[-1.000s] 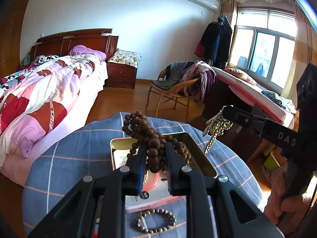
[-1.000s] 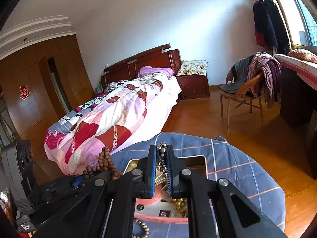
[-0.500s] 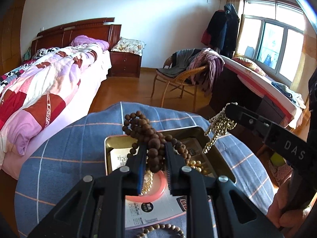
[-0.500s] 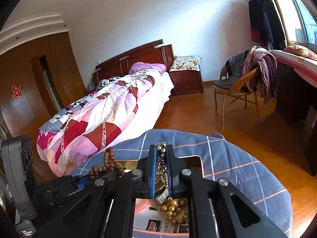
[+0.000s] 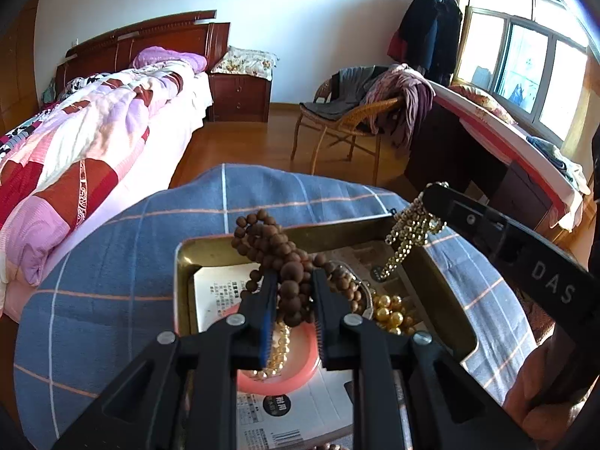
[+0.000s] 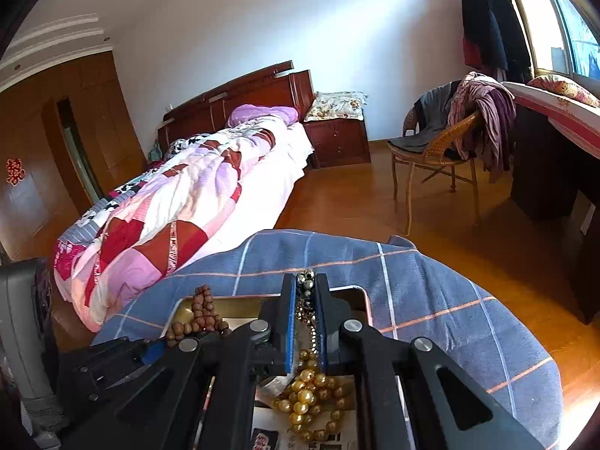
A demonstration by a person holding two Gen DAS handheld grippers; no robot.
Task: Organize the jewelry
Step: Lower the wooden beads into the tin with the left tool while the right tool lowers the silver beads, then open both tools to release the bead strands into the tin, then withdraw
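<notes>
My left gripper (image 5: 295, 275) is shut on a bundled string of brown wooden beads (image 5: 273, 240), held just over an open gold tin (image 5: 183, 262). Coming in from the right, my right gripper (image 5: 431, 197) is shut on a fine metal bead chain (image 5: 407, 232) whose loose end hangs into the tin. In the right wrist view the chain (image 6: 307, 311) runs between the fingers of that gripper (image 6: 304, 285). Below it lies a gold pearl strand (image 6: 305, 393). The brown beads (image 6: 202, 315) show at the left. The tin also holds a pink bangle (image 5: 277, 378) and printed paper.
The tin sits on a round table under a blue checked cloth (image 5: 112, 262). A bed (image 5: 93, 131) stands at the left. Behind are a wicker chair (image 5: 348, 120) draped with clothes and a dark desk (image 5: 468, 157). A hand (image 5: 540, 405) grips the right tool.
Both grippers have come down and forward over the tin with their strings still held. The chain's end now hangs inside the tin and the brown beads sit closer to its floor.
</notes>
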